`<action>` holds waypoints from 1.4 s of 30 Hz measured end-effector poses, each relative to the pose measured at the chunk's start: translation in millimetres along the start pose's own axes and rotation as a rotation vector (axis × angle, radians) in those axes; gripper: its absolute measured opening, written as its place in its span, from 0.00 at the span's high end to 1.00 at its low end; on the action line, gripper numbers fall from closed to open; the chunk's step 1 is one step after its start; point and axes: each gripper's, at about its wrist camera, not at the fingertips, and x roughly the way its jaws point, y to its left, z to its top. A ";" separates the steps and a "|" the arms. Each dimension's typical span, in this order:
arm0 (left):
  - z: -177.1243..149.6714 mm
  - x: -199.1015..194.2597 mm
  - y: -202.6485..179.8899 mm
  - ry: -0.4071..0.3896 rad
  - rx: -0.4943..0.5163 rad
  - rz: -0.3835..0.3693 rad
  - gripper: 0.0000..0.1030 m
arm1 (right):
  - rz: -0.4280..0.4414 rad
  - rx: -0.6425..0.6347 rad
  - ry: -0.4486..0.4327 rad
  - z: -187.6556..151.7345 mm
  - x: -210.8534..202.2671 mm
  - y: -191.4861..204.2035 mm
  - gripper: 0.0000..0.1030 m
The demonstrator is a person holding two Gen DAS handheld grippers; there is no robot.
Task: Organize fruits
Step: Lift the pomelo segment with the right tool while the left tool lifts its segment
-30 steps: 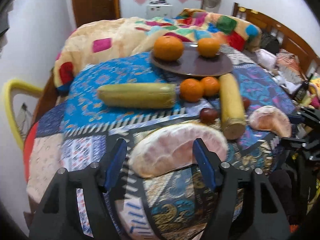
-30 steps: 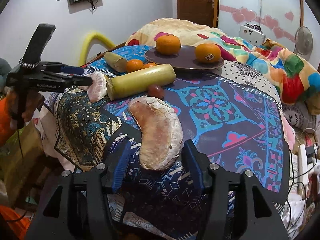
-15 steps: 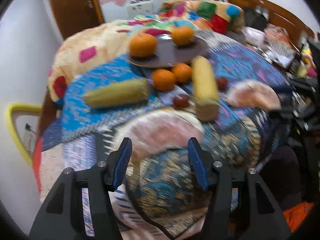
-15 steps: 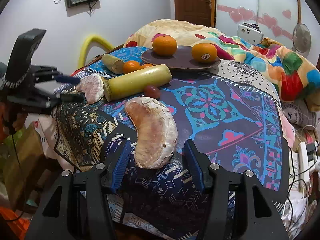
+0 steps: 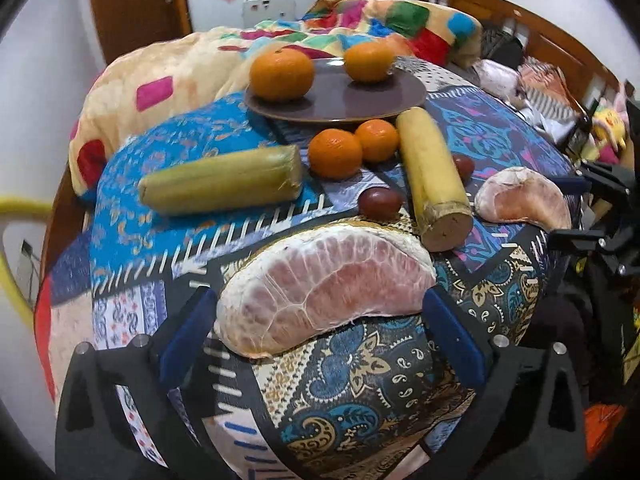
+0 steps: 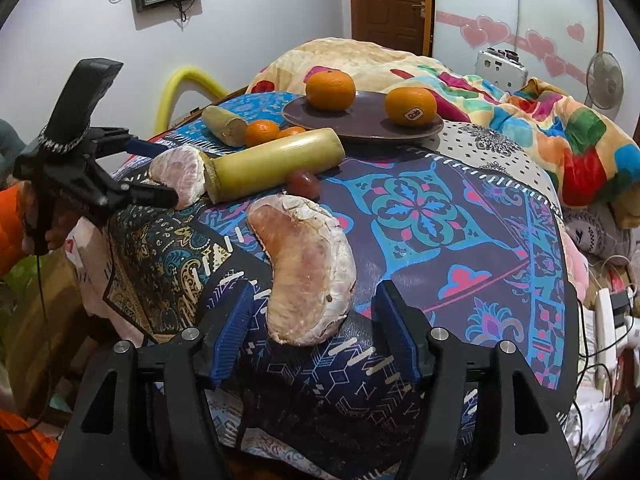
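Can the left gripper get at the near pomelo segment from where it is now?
Probably yes. The left gripper is open, its fingers either side of the pomelo segment, nothing between them.

Two black handheld grippers
Blue ribbed pads line the black fingers; silver screws stud the frames.

White walls, wooden door, quilted bed.

A small oval sticker on the right-hand orange, which sits on the dark brown round plate, reads "Dole". Faint lettering on the black left gripper is too small to read.
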 end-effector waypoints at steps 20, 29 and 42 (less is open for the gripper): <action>-27.4 -31.5 -45.0 0.021 -0.022 0.091 0.42 | -0.011 -0.001 -0.001 0.5 1.1 -0.2 0.41; -9.6 -14.3 -60.7 0.007 0.133 0.231 0.10 | -0.049 -0.052 0.009 14.3 15.9 1.4 0.41; 4.4 -0.9 -43.5 0.021 -0.035 0.068 0.34 | -0.051 -0.021 -0.032 16.8 15.7 -7.2 0.65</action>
